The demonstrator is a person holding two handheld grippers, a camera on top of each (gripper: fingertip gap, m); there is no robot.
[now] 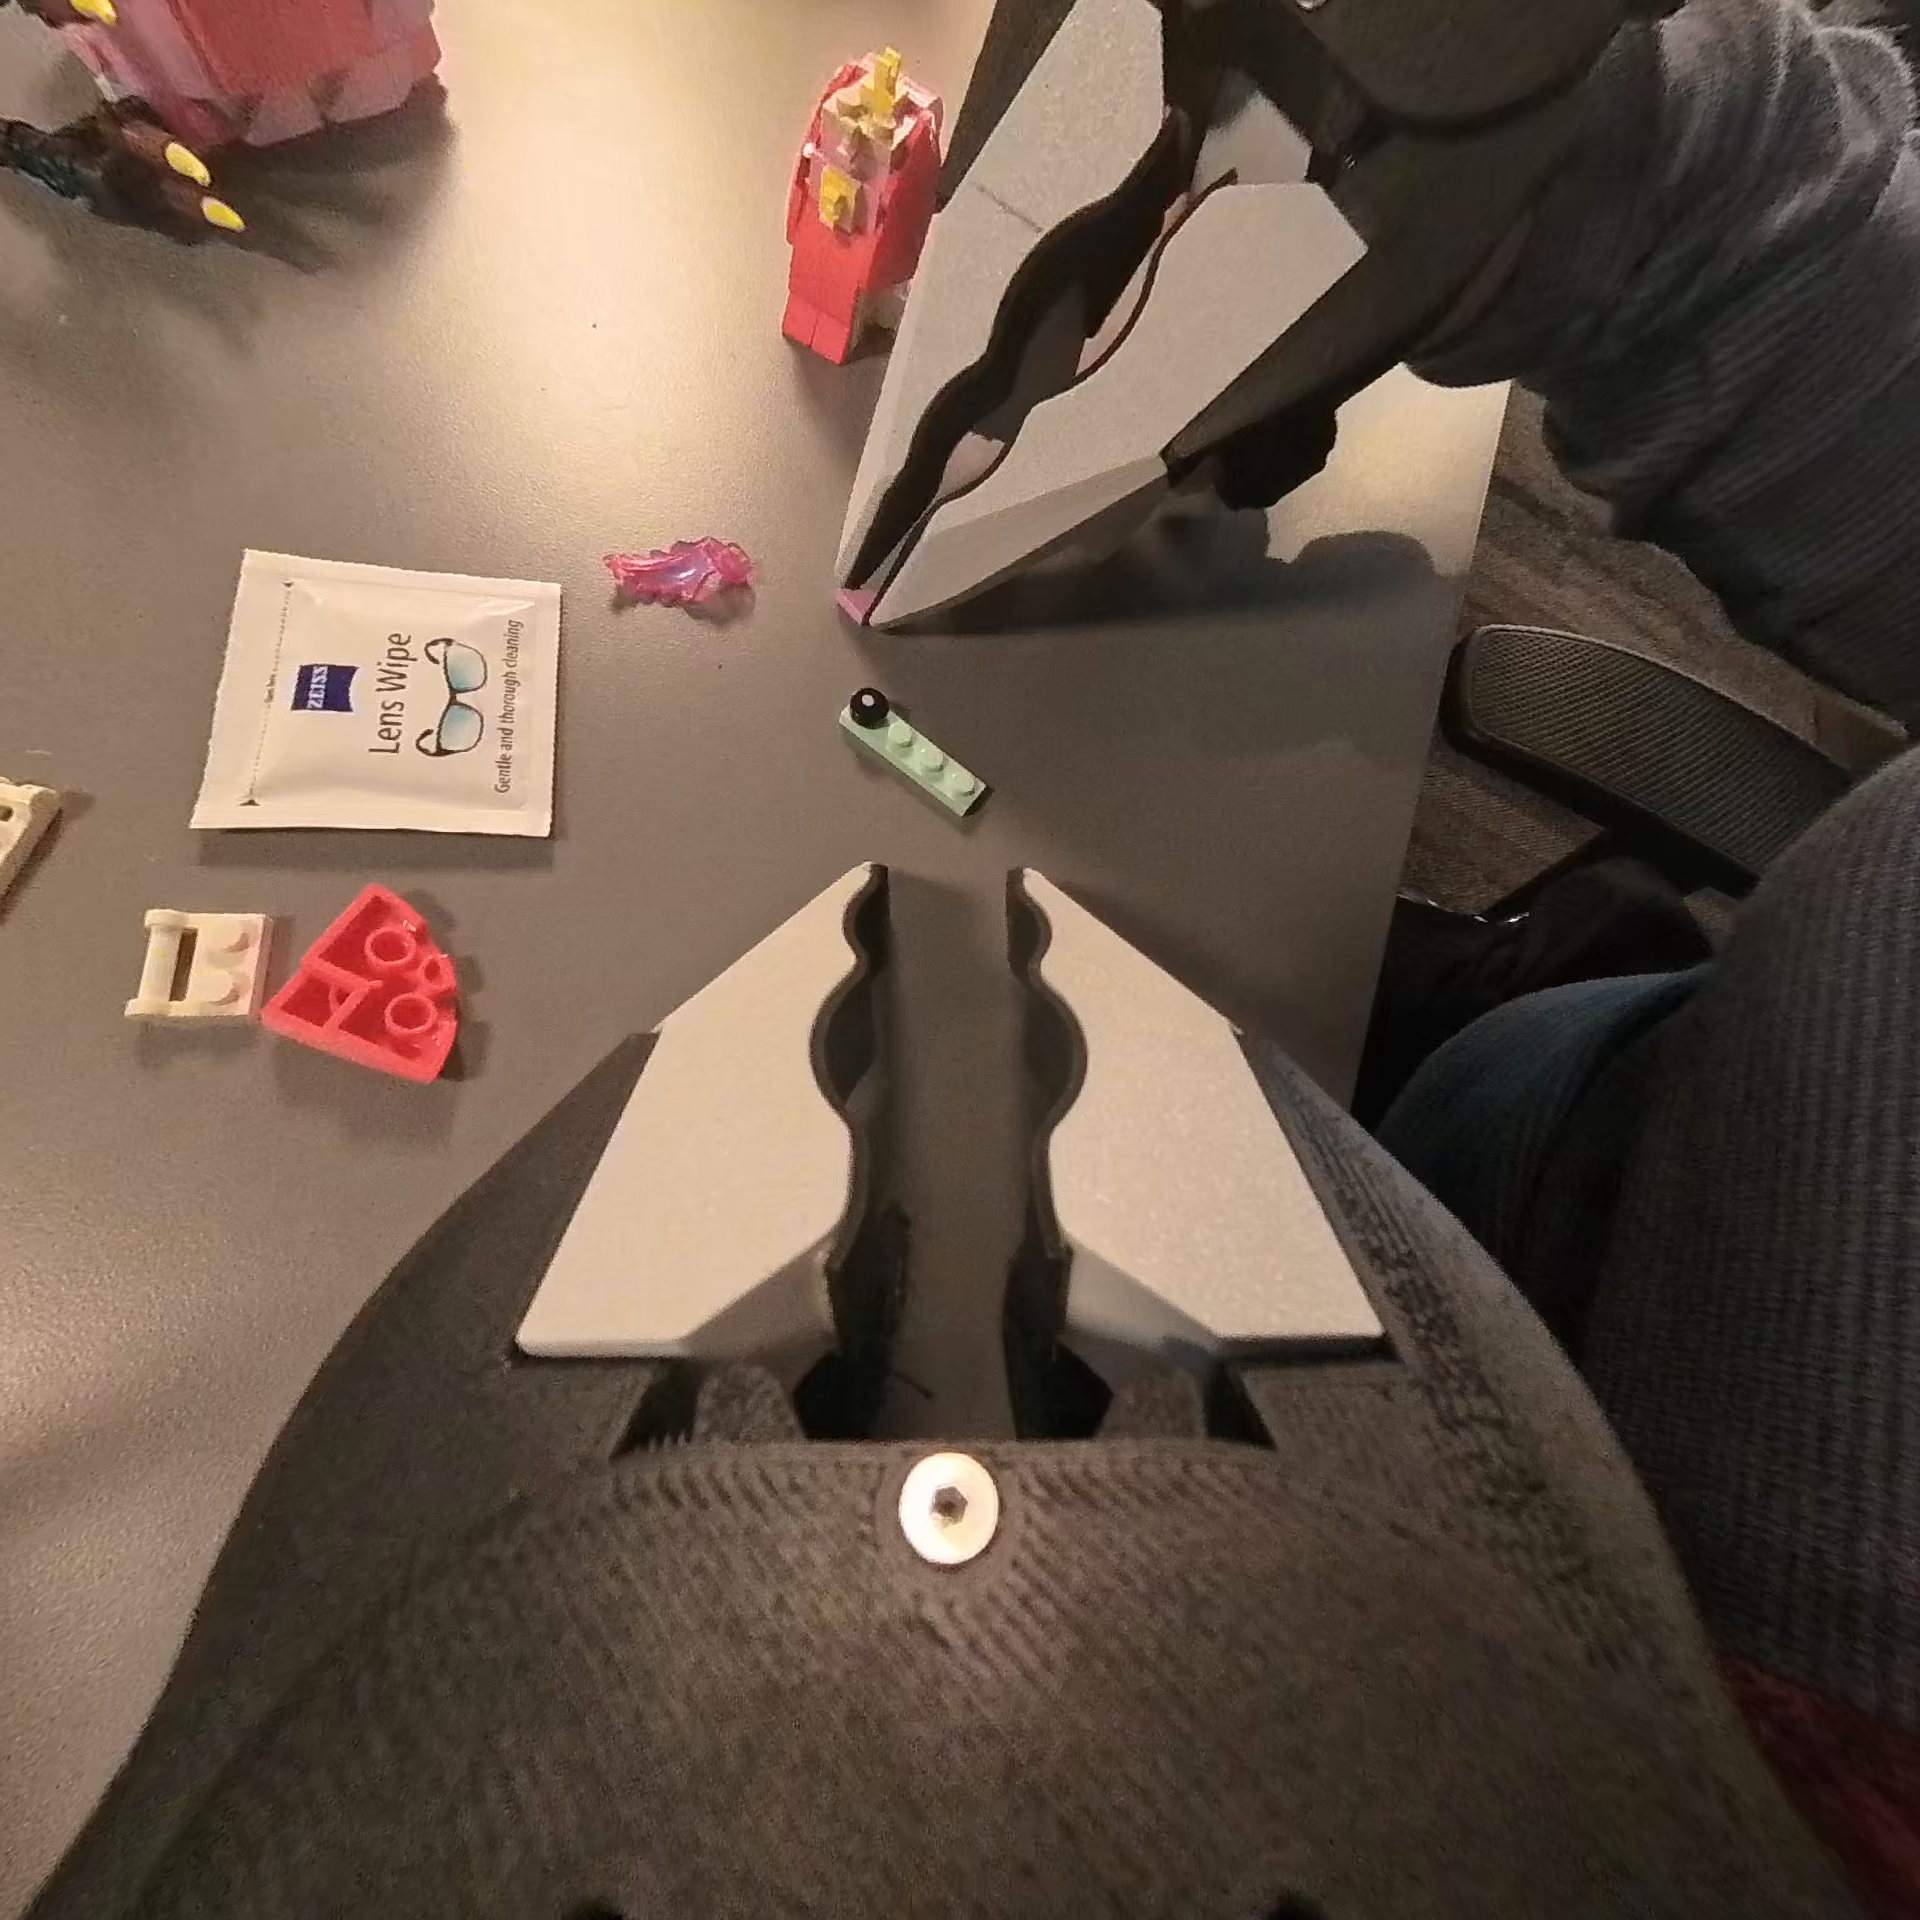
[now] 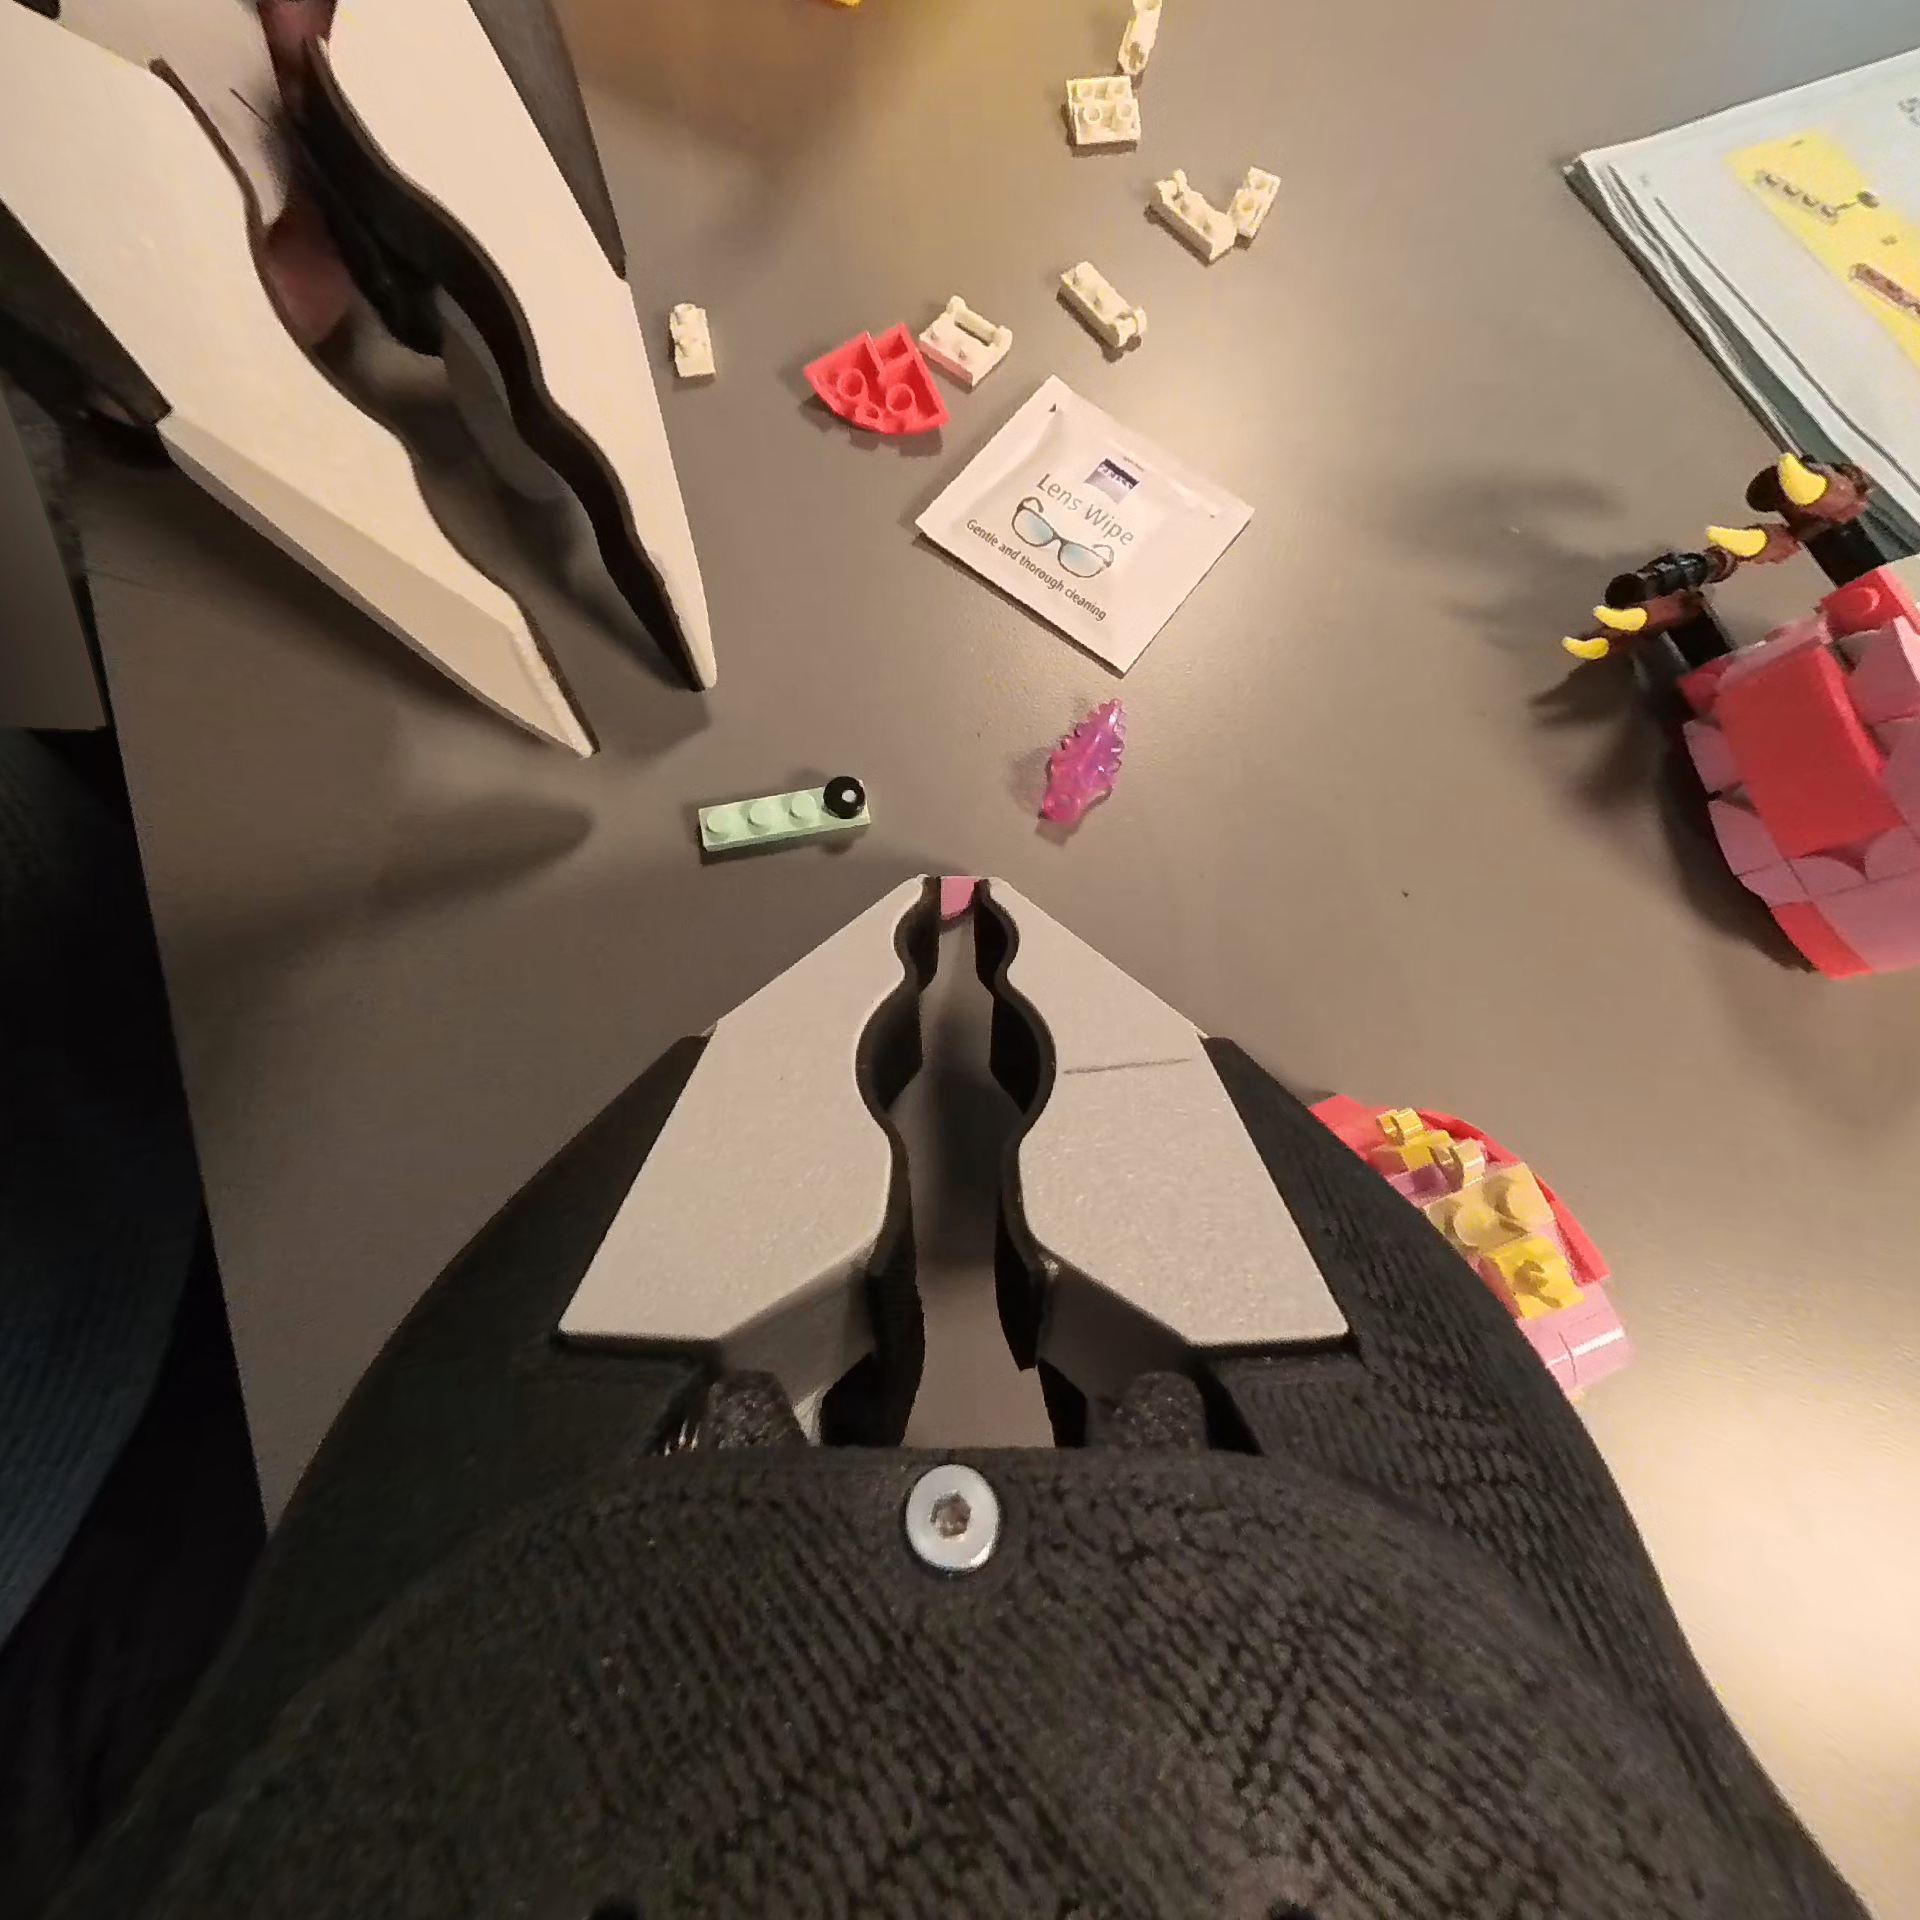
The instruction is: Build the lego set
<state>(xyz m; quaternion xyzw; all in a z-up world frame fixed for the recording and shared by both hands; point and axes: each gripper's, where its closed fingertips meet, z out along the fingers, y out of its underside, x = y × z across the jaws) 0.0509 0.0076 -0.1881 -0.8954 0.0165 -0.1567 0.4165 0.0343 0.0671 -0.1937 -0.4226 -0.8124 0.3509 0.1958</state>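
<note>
- Pink small piece [image 2: 954, 896] is being pinched at the narrowed right gripper [image 2: 953, 883] tips.
- Bare table [image 1: 727, 436] is being framed by the left gripper's [image 1: 948, 883] parted fingers, the mint plate [image 1: 914, 764] lying at twelve o'clock.

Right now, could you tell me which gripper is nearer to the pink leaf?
The right. The right gripper, pinching a small pink piece, sits just short of the pink leaf; the open left gripper is farther off, beyond the green plate.

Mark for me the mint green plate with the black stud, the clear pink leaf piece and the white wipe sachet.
mint green plate [image 1: 914, 761]: left wrist view, on its studded top.
clear pink leaf piece [image 2: 1086, 764]: right wrist view, on its middle.
white wipe sachet [image 1: 379, 694]: left wrist view, on its printed face.
</note>
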